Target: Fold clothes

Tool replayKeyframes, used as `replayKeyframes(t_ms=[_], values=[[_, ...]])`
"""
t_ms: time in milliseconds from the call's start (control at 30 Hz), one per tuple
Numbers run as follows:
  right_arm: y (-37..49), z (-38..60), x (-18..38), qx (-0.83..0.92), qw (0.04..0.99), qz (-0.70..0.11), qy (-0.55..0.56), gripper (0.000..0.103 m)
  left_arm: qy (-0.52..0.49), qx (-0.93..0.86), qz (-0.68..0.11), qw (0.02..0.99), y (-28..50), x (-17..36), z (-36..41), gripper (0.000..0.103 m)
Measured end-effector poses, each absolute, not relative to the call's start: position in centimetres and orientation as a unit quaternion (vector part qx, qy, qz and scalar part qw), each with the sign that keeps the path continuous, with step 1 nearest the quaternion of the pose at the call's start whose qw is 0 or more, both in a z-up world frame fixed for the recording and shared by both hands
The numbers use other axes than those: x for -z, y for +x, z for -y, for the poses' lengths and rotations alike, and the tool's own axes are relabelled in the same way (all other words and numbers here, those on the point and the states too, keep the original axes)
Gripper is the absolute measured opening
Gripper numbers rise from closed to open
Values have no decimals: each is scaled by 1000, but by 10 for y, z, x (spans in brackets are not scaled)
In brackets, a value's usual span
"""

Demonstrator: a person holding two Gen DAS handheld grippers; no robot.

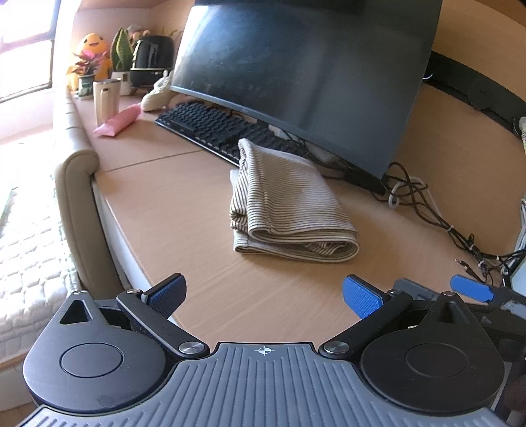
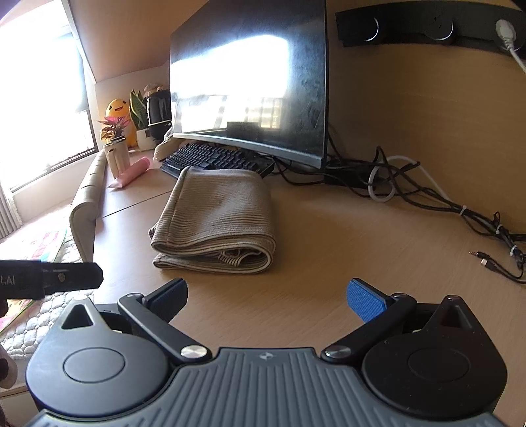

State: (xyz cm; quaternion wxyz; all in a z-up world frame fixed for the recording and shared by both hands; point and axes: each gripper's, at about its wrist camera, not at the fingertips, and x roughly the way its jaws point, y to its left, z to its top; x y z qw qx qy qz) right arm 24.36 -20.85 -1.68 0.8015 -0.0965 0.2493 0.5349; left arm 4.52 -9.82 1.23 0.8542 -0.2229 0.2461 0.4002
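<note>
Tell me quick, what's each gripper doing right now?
Left gripper: open, holding nothing.
Right gripper: open, holding nothing; the folded striped garment lies ahead.

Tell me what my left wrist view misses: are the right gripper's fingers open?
Observer: Yes. The right gripper has its fingers spread wide with nothing between them, just short of the folded striped garment.
Operator: Is anything loose on the desk further right?
Observer: An audio jack with a USB plug beside it lies on the desk, well apart from the garment.
Operator: And the wall above?
Observer: A white plug sits in the black socket strip.
</note>
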Motion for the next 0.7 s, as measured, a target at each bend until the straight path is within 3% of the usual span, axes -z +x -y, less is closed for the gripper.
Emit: replayKeyframes(t_ms=[700], values=[[237,203,0,-519,811,-235,-131,103,-228,-387,-251,857,42,-5,94,103]])
